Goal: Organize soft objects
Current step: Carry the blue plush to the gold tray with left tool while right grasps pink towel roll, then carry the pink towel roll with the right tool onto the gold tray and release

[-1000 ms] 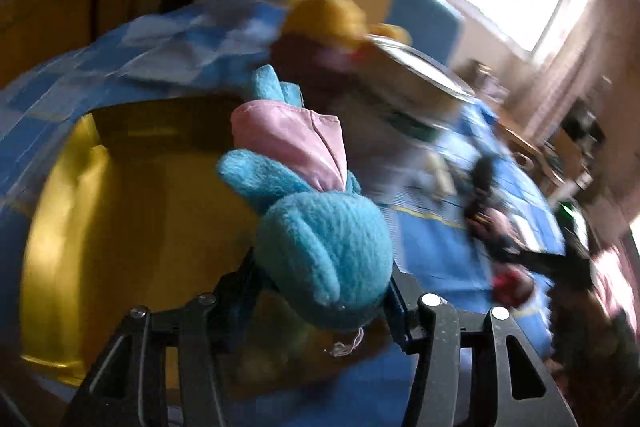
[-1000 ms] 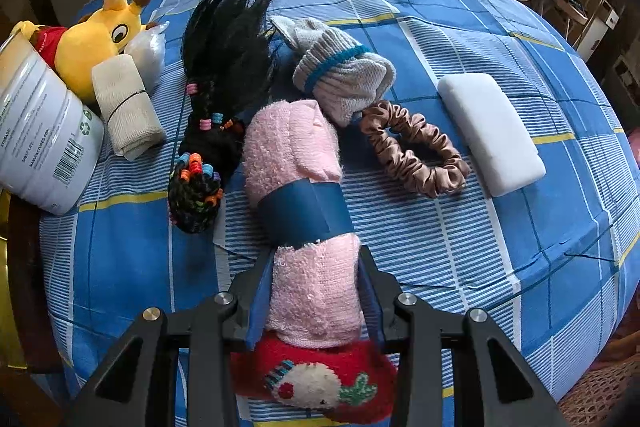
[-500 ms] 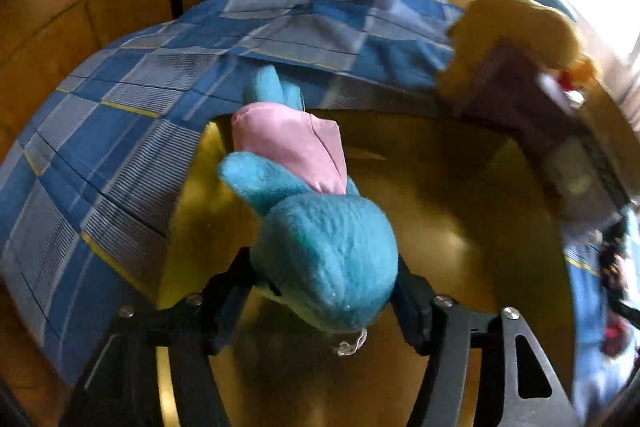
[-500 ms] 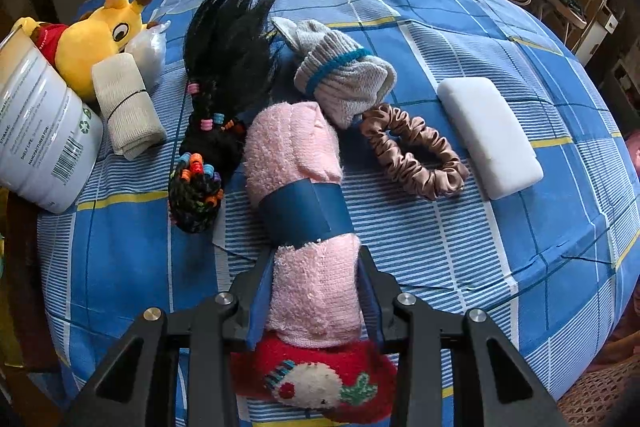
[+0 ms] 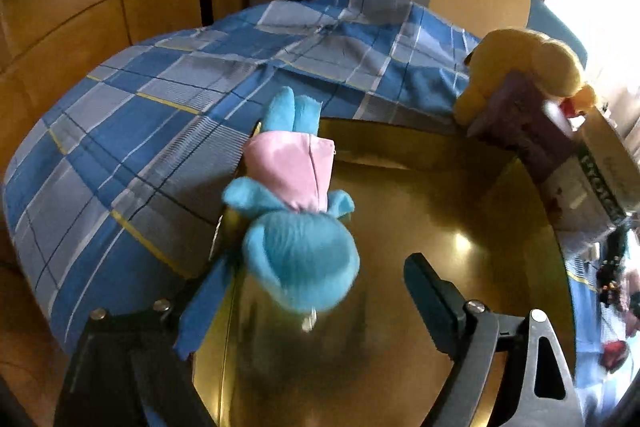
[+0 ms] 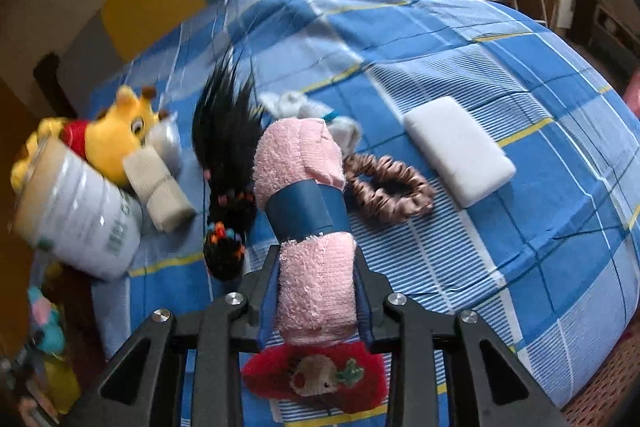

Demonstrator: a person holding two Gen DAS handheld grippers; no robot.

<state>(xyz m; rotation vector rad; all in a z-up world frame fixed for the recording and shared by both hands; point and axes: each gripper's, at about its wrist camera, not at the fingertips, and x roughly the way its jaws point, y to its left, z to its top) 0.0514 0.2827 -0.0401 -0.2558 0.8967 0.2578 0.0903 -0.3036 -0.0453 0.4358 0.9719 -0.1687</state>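
Observation:
My left gripper (image 5: 320, 291) is open above a round gold tray (image 5: 460, 227). A blue plush toy with a pink shirt (image 5: 296, 219) lies between the spread fingers, at the tray's left rim, free of the right finger. My right gripper (image 6: 316, 287) is shut on a rolled pink towel with a blue band (image 6: 308, 211) and holds it above the blue checked bedspread (image 6: 500, 67). A red embroidered soft piece (image 6: 320, 379) lies under the gripper.
On the bed lie a black hairpiece with coloured bands (image 6: 228, 155), a grey sock (image 6: 340, 127), a brown scrunchie (image 6: 388, 191), a white pad (image 6: 460, 151), a beige roll (image 6: 164, 195), a yellow plush (image 6: 116, 135) and a white canister (image 6: 80, 223). The plush (image 5: 520, 67) and canister border the tray.
My left gripper has opened and let go of the blue plush over the tray. My right gripper has lifted and tilted with the pink towel in it.

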